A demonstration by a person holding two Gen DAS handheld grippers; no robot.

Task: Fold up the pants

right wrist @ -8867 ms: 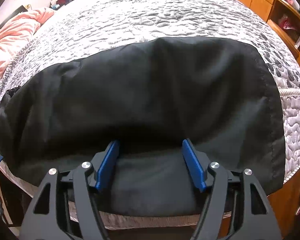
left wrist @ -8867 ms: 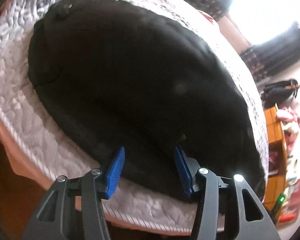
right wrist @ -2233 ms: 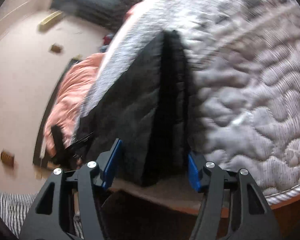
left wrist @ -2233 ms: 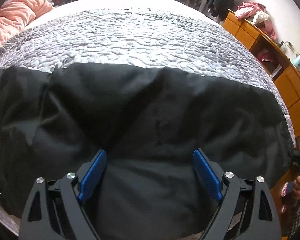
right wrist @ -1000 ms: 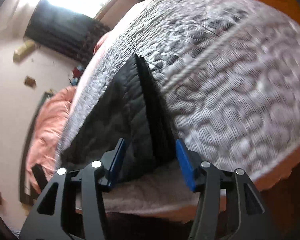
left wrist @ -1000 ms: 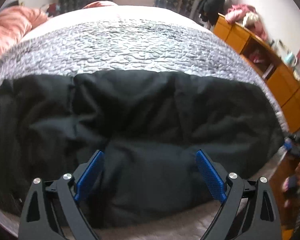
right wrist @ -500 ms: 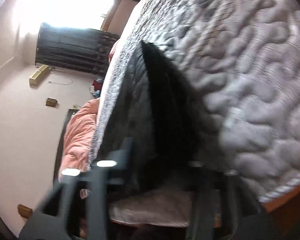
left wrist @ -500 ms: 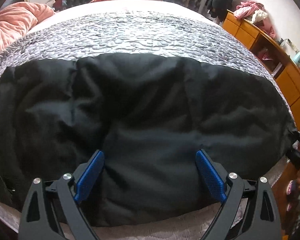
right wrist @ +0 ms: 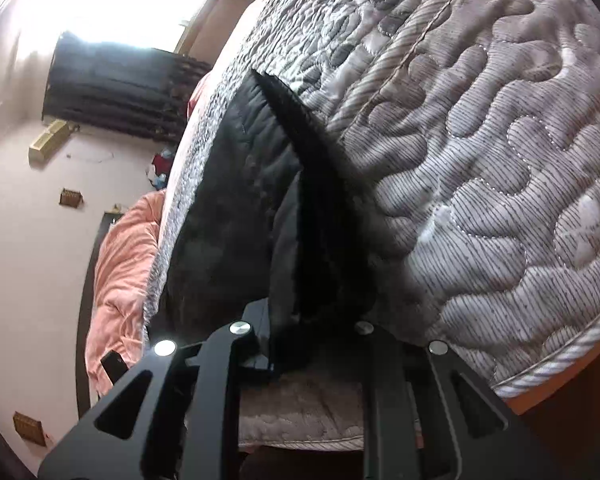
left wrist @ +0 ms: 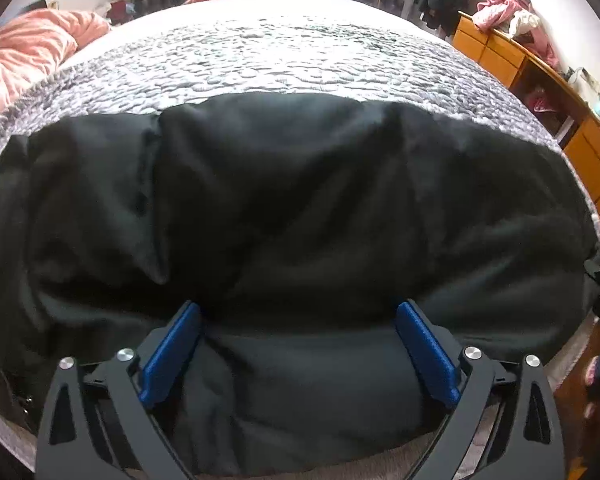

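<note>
Black pants [left wrist: 300, 208] lie folded lengthwise across the near side of a grey quilted bed [left wrist: 284, 52]. My left gripper [left wrist: 298, 344] hovers open over their near edge, its blue pads [left wrist: 172, 344] wide apart with black cloth bulging between them, untouched. In the right wrist view the pants [right wrist: 236, 208] run away from me along the mattress [right wrist: 500, 160]. My right gripper [right wrist: 308, 340] is at their end, its jaws closing on the folded black edge, with the pads hidden by the cloth they pinch.
A pink blanket [left wrist: 24, 52] lies bunched at the far left of the bed. Orange wooden drawers [left wrist: 540, 76] with clothes piled on top line the right side. Dark curtains [right wrist: 116, 88] hang by a bright window. The mattress edge [right wrist: 560, 364] drops off just beside my right gripper.
My right gripper's jaws have gone from half open around the pants' end to pinched on it. My left gripper has sunk slightly toward the pants and stays open.
</note>
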